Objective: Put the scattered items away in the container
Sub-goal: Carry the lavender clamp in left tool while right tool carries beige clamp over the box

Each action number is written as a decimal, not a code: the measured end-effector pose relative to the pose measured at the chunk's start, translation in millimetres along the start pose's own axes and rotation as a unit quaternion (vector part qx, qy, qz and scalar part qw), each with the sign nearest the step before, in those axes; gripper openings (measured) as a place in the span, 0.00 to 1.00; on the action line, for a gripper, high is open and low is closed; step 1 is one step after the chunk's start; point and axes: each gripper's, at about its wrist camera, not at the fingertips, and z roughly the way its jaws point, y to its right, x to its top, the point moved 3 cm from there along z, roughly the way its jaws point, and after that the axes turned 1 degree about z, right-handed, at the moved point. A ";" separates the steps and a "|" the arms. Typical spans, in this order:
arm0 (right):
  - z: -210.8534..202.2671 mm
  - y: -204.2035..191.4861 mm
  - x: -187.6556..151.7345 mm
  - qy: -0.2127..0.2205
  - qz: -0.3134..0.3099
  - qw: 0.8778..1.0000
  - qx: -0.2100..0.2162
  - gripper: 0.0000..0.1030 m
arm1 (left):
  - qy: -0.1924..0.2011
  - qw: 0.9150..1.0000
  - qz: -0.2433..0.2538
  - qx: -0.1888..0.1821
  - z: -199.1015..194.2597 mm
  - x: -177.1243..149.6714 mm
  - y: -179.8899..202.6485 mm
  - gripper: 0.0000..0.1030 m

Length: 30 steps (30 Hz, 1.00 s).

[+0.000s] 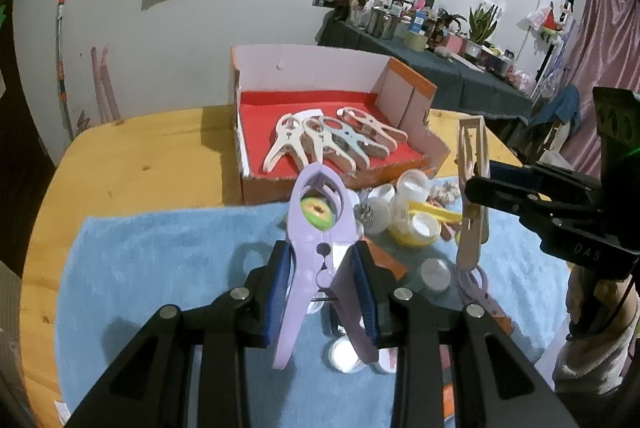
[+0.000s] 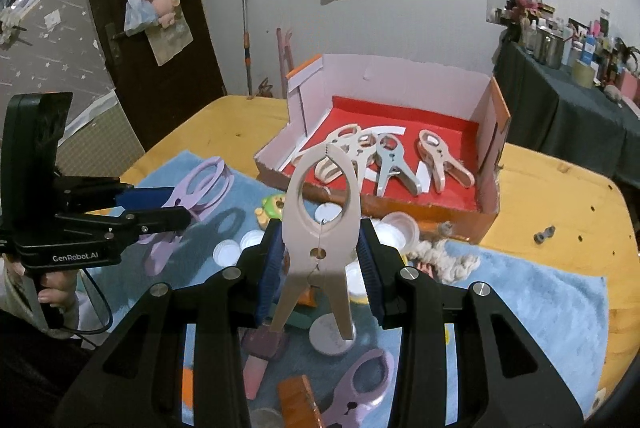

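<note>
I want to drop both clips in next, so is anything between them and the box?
Nothing visible blocks either: the purple clip and beige clip hang above the clutter, and the box's top is open.

left gripper point(image 1: 322, 288): black frame, blue ribbed pads, silver screws
right gripper point(image 2: 318, 268): same look
side text: "GenRobot.AI", beside the black cable point(image 2: 98, 302)
sleeve point(image 2: 24, 304): pale knit
</note>
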 end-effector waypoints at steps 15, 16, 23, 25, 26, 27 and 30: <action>3.9 21.7 37.1 0.008 -0.008 1.000 -0.016 0.34 | 0.003 1.000 0.020 0.002 17.2 44.6 7.4 0.33; 5.9 24.1 40.8 0.006 -0.008 1.000 -0.016 0.34 | 0.002 1.000 0.021 0.003 19.2 47.8 7.7 0.33; 18.7 40.0 61.2 0.003 -0.009 1.000 -0.023 0.34 | 0.003 1.000 0.029 0.006 31.5 70.4 11.7 0.33; 22.0 42.9 66.1 0.003 -0.012 1.000 -0.026 0.34 | 0.005 1.000 0.030 0.006 36.1 76.8 12.2 0.33; 24.3 44.9 69.2 0.002 -0.012 1.000 -0.027 0.34 | 0.004 1.000 0.029 0.006 39.6 80.1 12.3 0.33; 26.0 46.9 71.5 0.002 -0.012 1.000 -0.026 0.34 | 0.003 1.000 0.029 0.007 42.2 81.9 11.9 0.33; 33.8 53.7 79.2 -0.002 -0.011 1.000 -0.028 0.34 | -0.001 1.000 0.029 0.010 53.7 90.8 10.7 0.33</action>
